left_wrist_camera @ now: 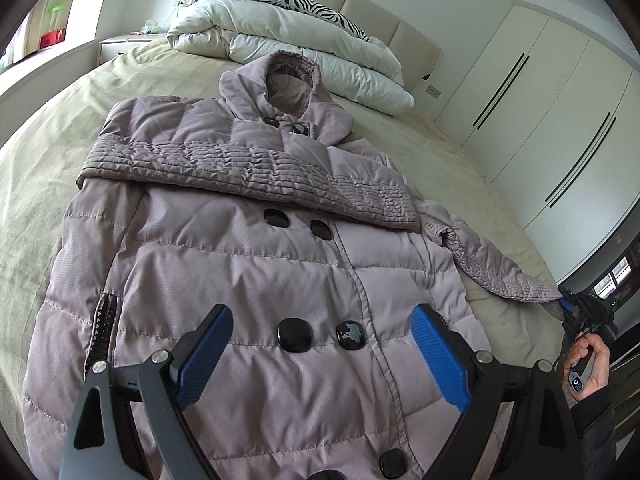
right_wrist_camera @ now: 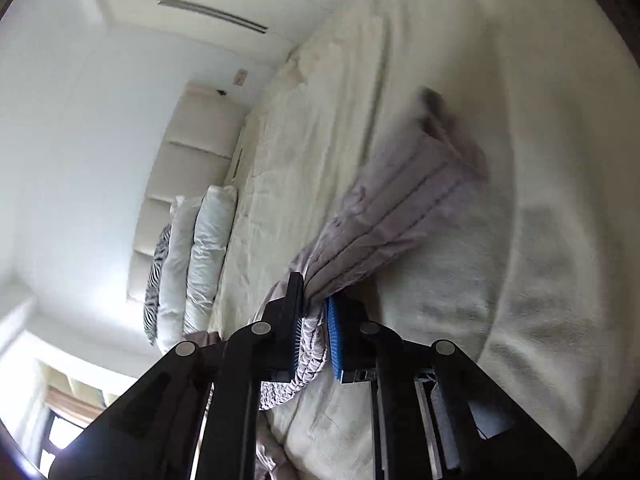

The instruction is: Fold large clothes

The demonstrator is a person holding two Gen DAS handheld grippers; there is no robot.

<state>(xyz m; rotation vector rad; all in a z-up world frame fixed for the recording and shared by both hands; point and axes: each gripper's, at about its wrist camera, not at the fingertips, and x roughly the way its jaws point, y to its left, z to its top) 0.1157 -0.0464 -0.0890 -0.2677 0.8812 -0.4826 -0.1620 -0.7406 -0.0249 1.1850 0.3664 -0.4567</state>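
One coat (left_wrist_camera: 248, 264), two sleeves: right tool (right_wrist_camera: 314, 312) pinches one cuff (right_wrist_camera: 312, 336); left tool (left_wrist_camera: 320, 356) spread.

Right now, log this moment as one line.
left tool: open over coat front | right tool: shut on sleeve cuff | other sleeve: folded across chest | bed

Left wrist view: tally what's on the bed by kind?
Coat: 1
White duvet: 1
Zebra-print pillow: 1
Total: 3, all lying on the bed.
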